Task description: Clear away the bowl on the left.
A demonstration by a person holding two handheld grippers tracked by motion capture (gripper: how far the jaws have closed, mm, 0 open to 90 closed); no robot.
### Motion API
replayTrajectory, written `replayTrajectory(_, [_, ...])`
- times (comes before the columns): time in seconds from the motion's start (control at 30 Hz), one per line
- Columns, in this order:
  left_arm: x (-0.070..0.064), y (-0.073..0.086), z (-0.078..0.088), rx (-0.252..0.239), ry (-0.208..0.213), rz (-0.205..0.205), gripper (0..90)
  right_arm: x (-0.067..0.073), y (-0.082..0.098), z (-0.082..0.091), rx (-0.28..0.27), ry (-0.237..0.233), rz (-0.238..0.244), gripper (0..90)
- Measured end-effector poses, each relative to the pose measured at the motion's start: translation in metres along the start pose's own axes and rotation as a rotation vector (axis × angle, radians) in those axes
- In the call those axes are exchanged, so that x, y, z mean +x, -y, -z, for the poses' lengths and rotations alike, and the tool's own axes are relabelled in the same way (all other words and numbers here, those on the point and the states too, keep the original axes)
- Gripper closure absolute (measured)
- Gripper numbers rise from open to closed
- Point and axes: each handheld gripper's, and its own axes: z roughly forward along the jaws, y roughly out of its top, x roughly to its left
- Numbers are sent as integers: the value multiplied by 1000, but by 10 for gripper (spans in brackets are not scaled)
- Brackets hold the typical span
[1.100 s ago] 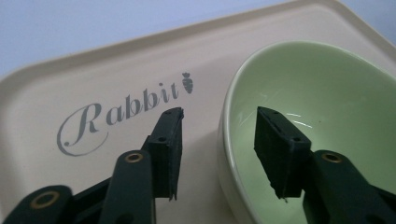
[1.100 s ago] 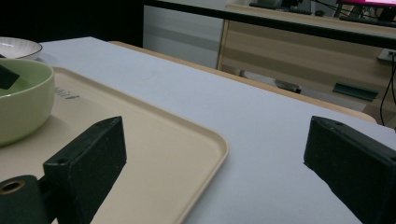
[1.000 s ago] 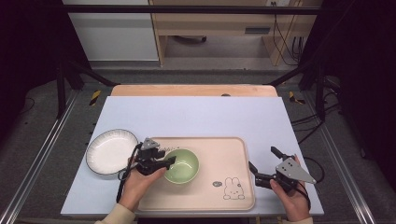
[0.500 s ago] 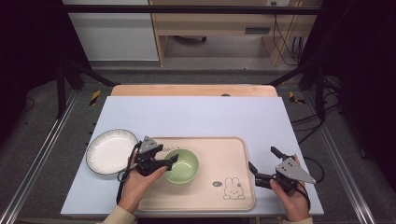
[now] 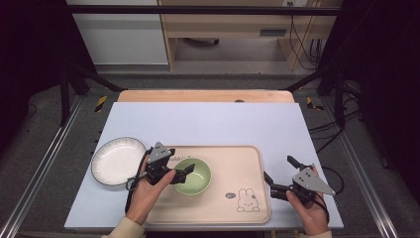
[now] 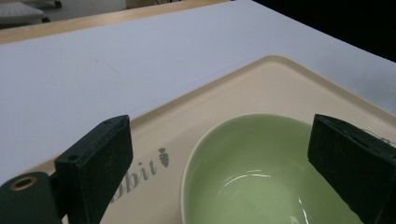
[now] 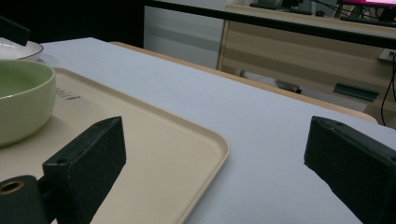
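Table (image 5: 208, 124) under its pale lilac sheet carries everything I am working with, and on it lies the cream rectangular plastic tray with a printed rabbit (image 5: 237, 163), its long side towards me. To the left of the tray, on the bare sheet, sits the round white ribbed plate (image 5: 117, 160), apart from the tray's edge. The small pale green ceramic bowl (image 5: 193, 176) stands upright in the left half of the tray, empty, clear of the rim.

My left gripper (image 5: 184, 171) has just been opening: a second ago its jaws were pinched on the bowl's near-left rim, and now they stand wide, with the rim between them but neither pad pressing on it, as the left gripper view shows (image 6: 219, 154). I read that as the bowl being set down and let go on the tray, so this placement looks finished; next I would draw the left hand back without nudging the rim.

My right gripper (image 5: 277, 174) rests at the tray's right edge, jaws wide and holding nothing
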Motion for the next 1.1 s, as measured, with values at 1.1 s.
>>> replayTrajectory(1.1, [22, 12, 60, -137, -11, -74, 45, 0, -1, 1, -13, 10, -8, 23])
